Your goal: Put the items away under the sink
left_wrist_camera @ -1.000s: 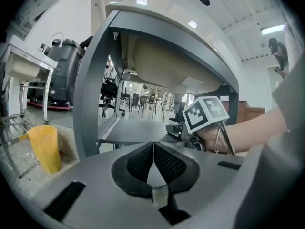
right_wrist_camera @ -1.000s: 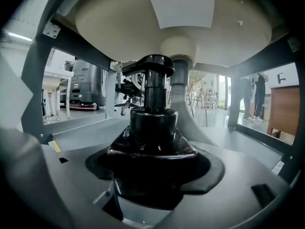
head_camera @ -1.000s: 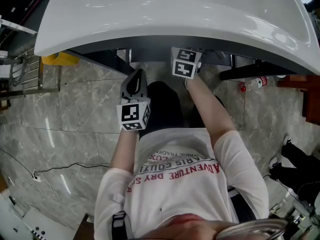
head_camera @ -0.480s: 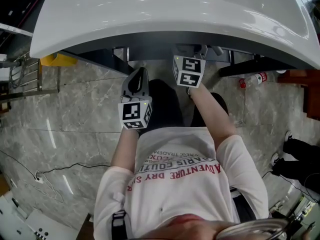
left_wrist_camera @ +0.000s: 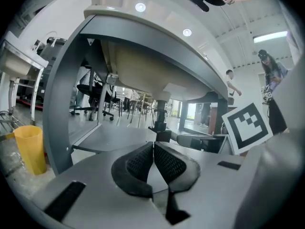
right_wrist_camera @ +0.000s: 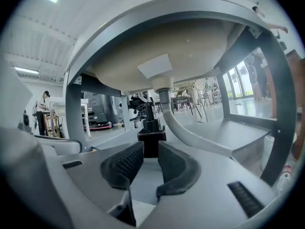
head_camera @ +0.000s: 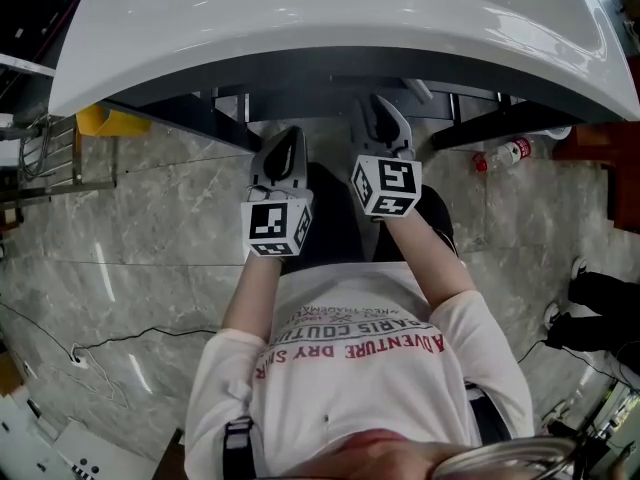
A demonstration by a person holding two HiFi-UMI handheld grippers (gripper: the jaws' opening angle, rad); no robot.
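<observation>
Sink (head_camera: 300, 28) fills the top of the head view, and both grippers poke in under its front edge. The left gripper (left_wrist_camera: 153, 144) is pinched right together, tips touching, nothing in it. The right gripper (right_wrist_camera: 150, 149) has just been closing down to a narrow gap; nothing sits between its pads. The task's thing, a dark bottle (right_wrist_camera: 151, 138) with a black pump-like top, stands upright under the basin, right by the drain pipe (right_wrist_camera: 164, 104) and just past the right gripper's tips; its base is hidden behind the jaws. Off to the left there's a yellow bin (left_wrist_camera: 29, 147) on the marble floor; over on the right a plastic bottle (head_camera: 500, 155) lies on its side.
</observation>
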